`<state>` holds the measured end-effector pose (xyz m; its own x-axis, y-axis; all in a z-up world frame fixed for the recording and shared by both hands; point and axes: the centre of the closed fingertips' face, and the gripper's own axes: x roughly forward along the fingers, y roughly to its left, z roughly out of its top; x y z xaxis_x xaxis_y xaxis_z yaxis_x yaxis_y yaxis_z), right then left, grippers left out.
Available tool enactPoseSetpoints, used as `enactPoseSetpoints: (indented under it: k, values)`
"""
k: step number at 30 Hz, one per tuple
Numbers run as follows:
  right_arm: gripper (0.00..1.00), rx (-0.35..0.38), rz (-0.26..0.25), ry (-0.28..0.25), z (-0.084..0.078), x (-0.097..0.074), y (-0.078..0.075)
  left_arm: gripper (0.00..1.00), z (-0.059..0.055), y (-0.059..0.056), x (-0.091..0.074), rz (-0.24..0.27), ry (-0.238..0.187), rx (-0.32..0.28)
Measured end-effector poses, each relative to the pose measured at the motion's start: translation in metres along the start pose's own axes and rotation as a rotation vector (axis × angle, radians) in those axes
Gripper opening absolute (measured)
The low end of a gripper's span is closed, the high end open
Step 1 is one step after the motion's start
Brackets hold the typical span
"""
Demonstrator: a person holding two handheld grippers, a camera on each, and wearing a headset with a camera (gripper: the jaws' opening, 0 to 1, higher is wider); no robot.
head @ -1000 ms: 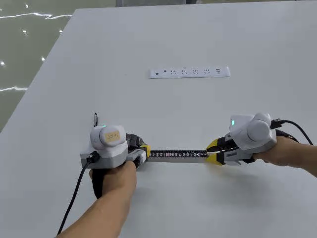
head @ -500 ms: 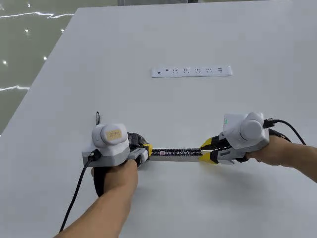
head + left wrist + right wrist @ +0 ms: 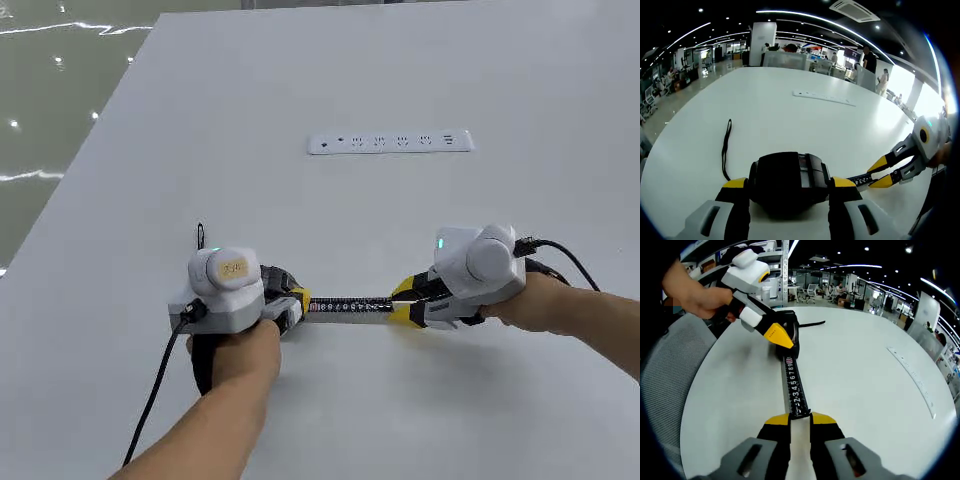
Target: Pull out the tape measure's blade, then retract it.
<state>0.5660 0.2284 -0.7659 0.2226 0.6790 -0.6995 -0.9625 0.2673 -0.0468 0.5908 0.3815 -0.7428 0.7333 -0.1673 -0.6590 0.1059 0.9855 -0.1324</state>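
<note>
A black tape measure case (image 3: 788, 177) rests on the white table, clamped between the yellow-tipped jaws of my left gripper (image 3: 292, 303). Its black wrist strap (image 3: 726, 147) trails behind it. The blade (image 3: 350, 305), dark with white numbers, runs flat along the table from the case (image 3: 276, 293) to my right gripper (image 3: 404, 301), which is shut on the blade's end. In the right gripper view the blade (image 3: 794, 391) stretches from my right gripper (image 3: 799, 421) to the case (image 3: 788, 324). In the left gripper view my right gripper (image 3: 879, 175) shows at the right, pinching the blade.
A white power strip (image 3: 390, 142) lies further back on the table (image 3: 330, 80). Cables run from both grippers toward the near edge. The table's left edge (image 3: 95, 140) drops to a shiny floor.
My right gripper has moved left toward the case, and the exposed blade between the grippers is shorter. The left gripper still holds the case in the same spot.
</note>
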Motion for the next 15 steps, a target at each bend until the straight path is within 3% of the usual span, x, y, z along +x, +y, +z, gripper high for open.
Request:
enactPoseSetpoints:
  k: [8, 9, 15]
  values:
    - [0.12, -0.002, -0.001, 0.001, 0.001, 0.002, 0.000, 0.60, 0.000, 0.000, 0.000, -0.002, 0.001, -0.001]
    - [0.12, -0.001, 0.004, -0.009, 0.010, 0.011, 0.003, 0.60, 0.000, 0.000, 0.000, -0.003, 0.002, -0.003]
    - [0.12, 0.003, 0.005, -0.016, 0.019, 0.018, 0.004, 0.60, 0.001, 0.000, 0.000, -0.004, 0.001, -0.006]
